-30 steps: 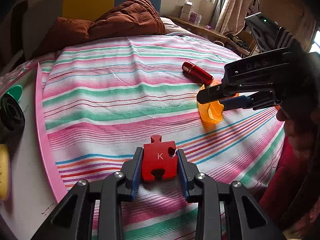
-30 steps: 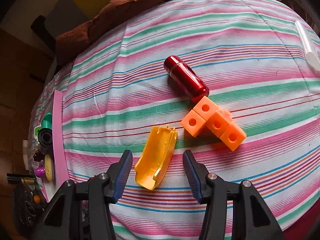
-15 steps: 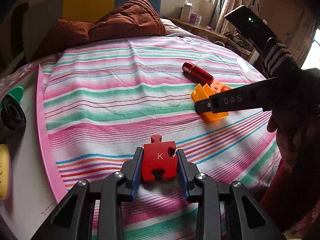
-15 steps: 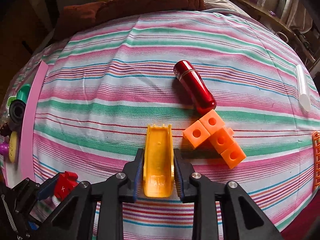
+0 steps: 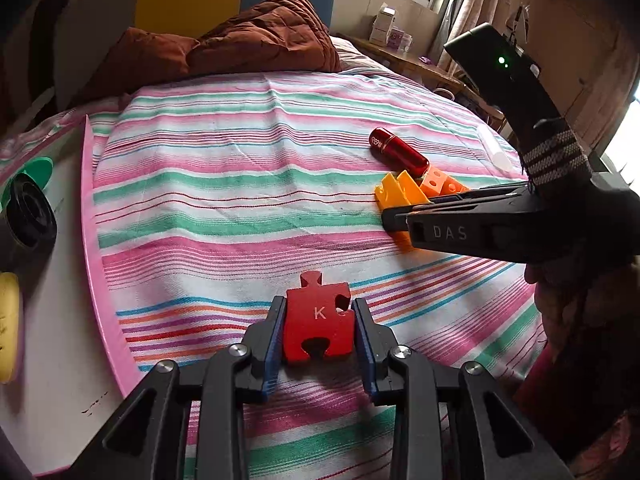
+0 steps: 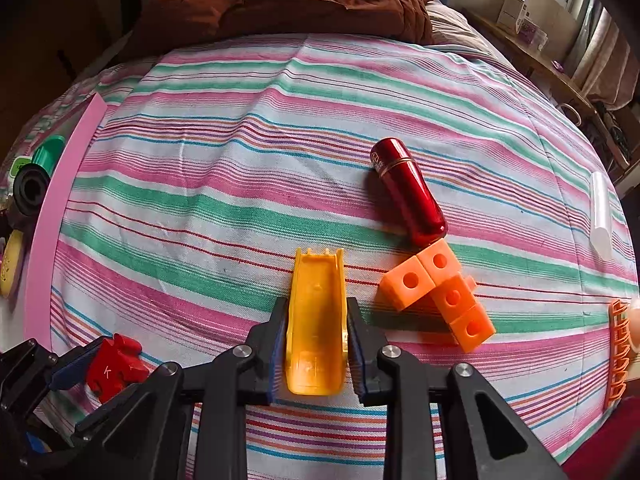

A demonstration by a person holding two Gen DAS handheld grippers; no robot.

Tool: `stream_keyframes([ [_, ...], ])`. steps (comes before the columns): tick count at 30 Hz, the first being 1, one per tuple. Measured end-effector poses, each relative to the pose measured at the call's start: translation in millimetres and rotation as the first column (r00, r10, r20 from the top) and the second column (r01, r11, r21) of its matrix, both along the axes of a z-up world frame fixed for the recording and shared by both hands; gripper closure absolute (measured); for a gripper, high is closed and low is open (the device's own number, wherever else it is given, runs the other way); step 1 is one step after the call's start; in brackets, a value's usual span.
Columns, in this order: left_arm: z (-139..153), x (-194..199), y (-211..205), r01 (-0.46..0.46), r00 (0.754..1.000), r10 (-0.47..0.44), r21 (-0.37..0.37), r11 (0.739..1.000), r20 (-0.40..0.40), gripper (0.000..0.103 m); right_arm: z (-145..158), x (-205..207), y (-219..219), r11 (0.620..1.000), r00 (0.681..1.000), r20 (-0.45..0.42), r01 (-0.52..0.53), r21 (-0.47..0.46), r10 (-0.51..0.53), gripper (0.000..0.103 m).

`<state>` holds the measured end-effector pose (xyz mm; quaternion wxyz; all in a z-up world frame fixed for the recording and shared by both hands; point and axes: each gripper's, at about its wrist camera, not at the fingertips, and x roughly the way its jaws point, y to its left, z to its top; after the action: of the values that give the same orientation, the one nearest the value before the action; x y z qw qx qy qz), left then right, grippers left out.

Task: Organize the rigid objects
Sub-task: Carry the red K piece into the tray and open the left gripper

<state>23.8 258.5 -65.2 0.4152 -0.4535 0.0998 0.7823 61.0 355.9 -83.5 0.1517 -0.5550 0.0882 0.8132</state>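
My left gripper [image 5: 319, 320] is shut on a red puzzle piece [image 5: 319, 322] marked K, just above the striped bedspread. That piece [image 6: 114, 364] also shows at the lower left of the right wrist view. My right gripper [image 6: 316, 320] is shut on a yellow trough-shaped plastic piece [image 6: 317, 320], its pads pressing both long sides. In the left wrist view the right gripper [image 5: 394, 216] reaches in from the right over the yellow piece [image 5: 396, 194]. A red metal capsule [image 6: 408, 192] and a cluster of orange cubes [image 6: 438, 294] lie just beyond and right of it.
A pink-rimmed white tray [image 5: 90, 248] at the left holds a black ring [image 5: 30, 216], a green lid [image 5: 38, 170] and a yellow thing [image 5: 8, 324]. A clear tube [image 6: 600, 216] and an orange grid piece [image 6: 618, 356] lie at the right. A brown quilt [image 5: 256, 40] is piled at the bed's head.
The right gripper rolled, moved in over the yellow piece and closed on it; the piece now stands straight between the pads. The left gripper kept still with the puzzle piece.
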Motion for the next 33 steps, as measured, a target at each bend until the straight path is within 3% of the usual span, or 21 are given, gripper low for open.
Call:
stream_keyframes([
  [11,49,12,-33,-0.01,1.0,0.007,0.139,0.99,0.023,0.071,0,-1,-1,1.0,1.0,-0.007,-0.011,0.021,0.011,0.077],
  [17,70,5,-67,-0.076,0.997,0.074,0.175,0.982,0.016,0.071,2,4,-1,1.0,1.0,-0.01,-0.012,0.025,0.013,0.077],
  [21,71,-16,-98,-0.174,0.985,0.173,0.172,0.97,0.023,0.071,2,4,-2,0.999,1.0,-0.011,-0.014,0.029,0.015,0.077],
  [27,55,-63,-141,-0.34,0.94,0.334,0.13,0.932,0.063,0.071,1,2,-4,1.0,1.0,-0.012,-0.012,0.029,0.012,0.077],
  [33,43,-84,-147,-0.383,0.921,0.369,0.119,0.916,0.121,0.071,1,3,-4,1.0,1.0,-0.015,-0.005,0.024,0.006,0.076],
])
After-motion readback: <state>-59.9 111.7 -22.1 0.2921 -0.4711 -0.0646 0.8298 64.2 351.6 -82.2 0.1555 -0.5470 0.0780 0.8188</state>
